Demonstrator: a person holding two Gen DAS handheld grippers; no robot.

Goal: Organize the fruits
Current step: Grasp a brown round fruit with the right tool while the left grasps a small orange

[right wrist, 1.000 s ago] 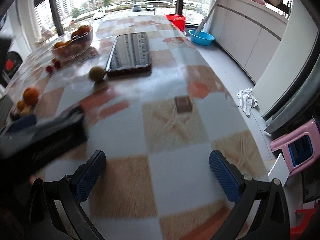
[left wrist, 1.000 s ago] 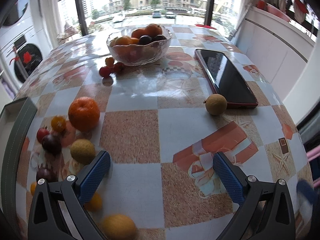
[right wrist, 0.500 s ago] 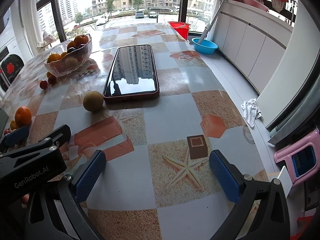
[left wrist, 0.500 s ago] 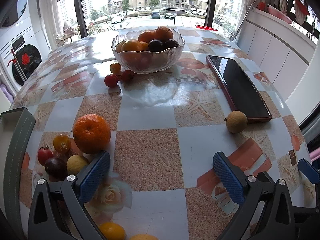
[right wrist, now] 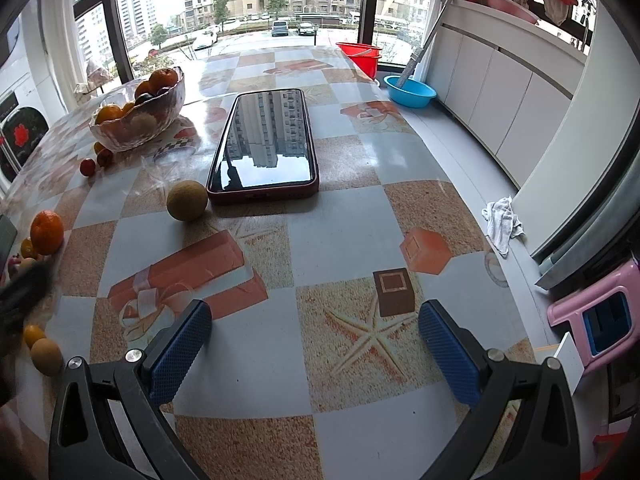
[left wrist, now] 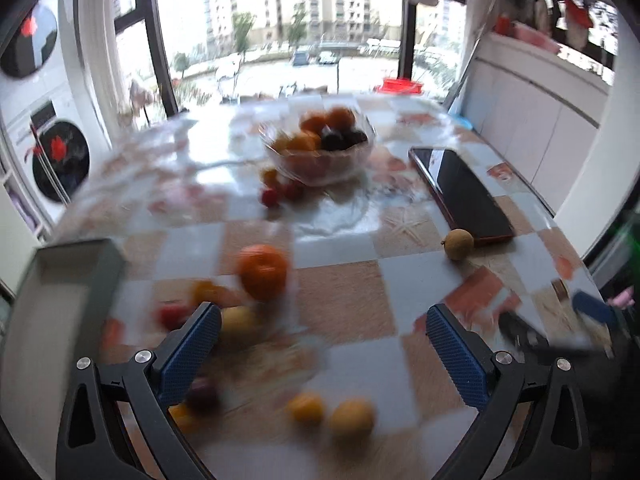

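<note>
A glass bowl [left wrist: 318,152] [right wrist: 140,114] of oranges and dark plums stands at the far side of the table. An orange [left wrist: 262,270] [right wrist: 47,232] lies among several small loose fruits at the left, blurred in the left wrist view. A round tan fruit [left wrist: 458,238] [right wrist: 187,201] rests against the phone's near corner. Two yellow fruits [left wrist: 350,418] lie near the front edge. My left gripper [left wrist: 322,354] hangs open above the table with nothing between its fingers. My right gripper [right wrist: 314,354] is open and empty over the starfish print.
A large phone in a red case [left wrist: 460,192] [right wrist: 266,146] lies on the table right of the bowl. A grey tray [left wrist: 52,292] sits at the left edge. Small cherry tomatoes [right wrist: 94,160] lie beside the bowl. Beyond the table's right edge are a pink stool [right wrist: 600,316] and a blue basin [right wrist: 408,90].
The left wrist view has pulled back and tilted up, now blurred by motion, with more fruit showing near the front. The right gripper has shifted slightly forward. Both stay open.
</note>
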